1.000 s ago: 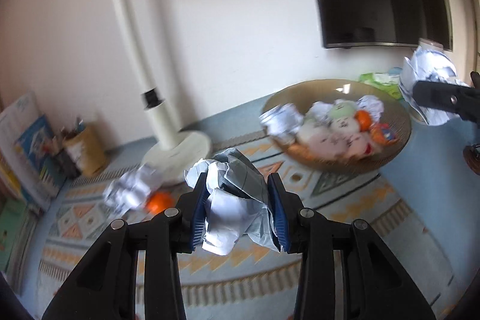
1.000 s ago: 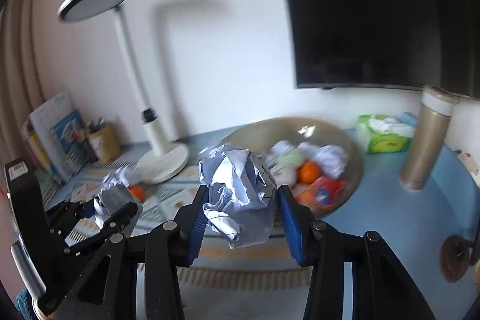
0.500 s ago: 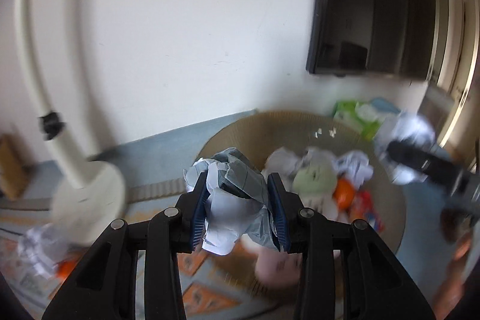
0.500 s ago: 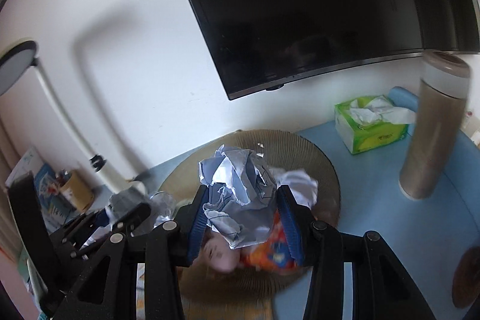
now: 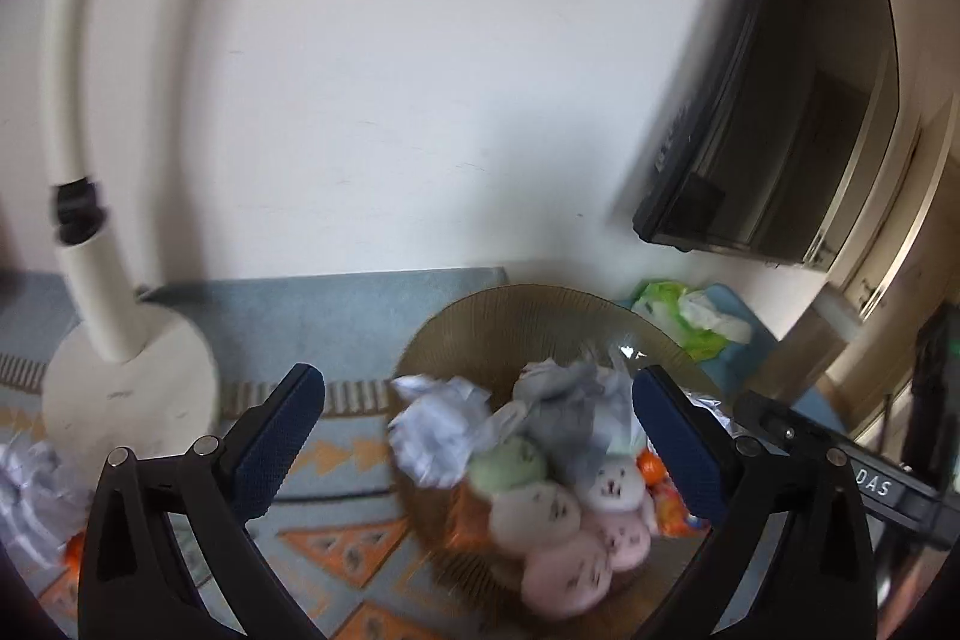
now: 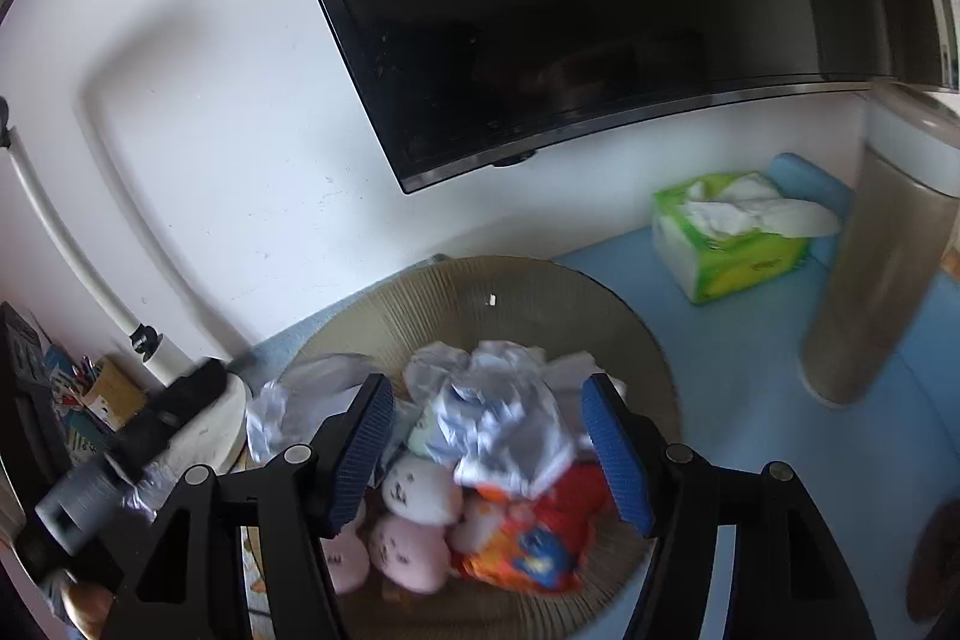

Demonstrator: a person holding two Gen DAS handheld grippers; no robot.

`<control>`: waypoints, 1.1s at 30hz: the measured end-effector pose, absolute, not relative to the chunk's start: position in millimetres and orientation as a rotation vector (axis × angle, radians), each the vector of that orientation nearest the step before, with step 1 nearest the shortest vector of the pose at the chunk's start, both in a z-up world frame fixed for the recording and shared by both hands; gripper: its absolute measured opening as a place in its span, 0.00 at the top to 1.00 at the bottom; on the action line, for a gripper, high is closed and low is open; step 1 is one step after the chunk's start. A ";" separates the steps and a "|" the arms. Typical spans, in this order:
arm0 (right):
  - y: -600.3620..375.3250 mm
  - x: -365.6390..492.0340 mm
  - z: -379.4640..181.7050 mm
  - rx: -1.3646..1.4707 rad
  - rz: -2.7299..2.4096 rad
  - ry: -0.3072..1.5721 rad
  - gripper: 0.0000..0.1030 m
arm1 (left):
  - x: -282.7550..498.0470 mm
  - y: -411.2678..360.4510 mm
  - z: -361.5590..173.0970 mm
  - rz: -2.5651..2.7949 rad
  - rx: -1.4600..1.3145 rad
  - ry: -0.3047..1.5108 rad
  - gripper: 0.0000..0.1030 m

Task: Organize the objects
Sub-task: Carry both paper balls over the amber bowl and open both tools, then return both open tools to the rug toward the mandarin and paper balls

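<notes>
- We have both grippers over the brown bowl (image 6: 516, 292), where the crumpled paper balls (image 6: 498, 418) lie on the plush toys (image 6: 420, 484), below and just ahead of our jaws.
- Our left gripper (image 5: 480, 436) has its jaws spread wide, gripping nothing; a paper wad (image 5: 438, 430) sits between and beyond them.
- Our right gripper (image 6: 489, 454) is open too and empty, paper just under it.
- More paper (image 5: 30, 496) waits on the counter (image 5: 336, 298) by the lamp base (image 5: 126, 388); we judge the left gripper nearer.
</notes>
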State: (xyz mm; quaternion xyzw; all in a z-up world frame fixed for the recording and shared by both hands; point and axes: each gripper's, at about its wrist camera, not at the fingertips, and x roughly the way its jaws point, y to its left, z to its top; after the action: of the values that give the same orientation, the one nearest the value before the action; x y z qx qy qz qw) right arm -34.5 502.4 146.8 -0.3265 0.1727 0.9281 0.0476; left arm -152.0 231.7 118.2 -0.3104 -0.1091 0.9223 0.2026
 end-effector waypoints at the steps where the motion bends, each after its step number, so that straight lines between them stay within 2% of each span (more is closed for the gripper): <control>1: 501.6 -28.9 147.4 -1.000 2.834 0.533 0.38 | -145.1 222.6 120.1 2.582 -0.863 -0.317 0.01; 6: 477.4 1.8 153.6 -1.006 2.870 0.506 0.38 | -104.7 167.9 132.1 2.643 -0.838 -0.339 0.01; 12: 399.2 37.3 151.3 -1.095 3.005 0.427 0.37 | -35.9 93.2 131.4 2.785 -0.868 -0.397 0.01; 20: 286.4 49.6 98.4 -1.298 3.058 0.323 0.36 | 18.4 22.9 67.4 2.959 -1.048 -0.254 0.01; 27: 245.2 49.3 59.0 -1.291 3.057 0.149 0.36 | 20.7 -1.5 33.2 2.946 -1.088 -0.379 0.01; 31: 240.1 46.7 46.6 -1.295 3.013 0.076 0.33 | 24.0 -0.1 31.5 2.975 -1.084 -0.379 0.01; 32: 240.1 47.5 47.0 -1.274 3.014 0.062 0.31 | 24.1 0.8 31.4 2.972 -1.080 -0.372 0.01; 33: 239.7 47.8 47.8 -1.260 3.016 0.055 0.24 | 23.7 1.8 31.1 2.973 -1.085 -0.364 0.01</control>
State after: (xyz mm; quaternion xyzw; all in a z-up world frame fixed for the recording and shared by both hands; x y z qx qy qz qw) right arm 47.8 239.7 47.8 -0.3847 0.0168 0.9207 -0.0640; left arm 23.7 1.8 31.1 -0.3405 -0.1143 0.9330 -0.0221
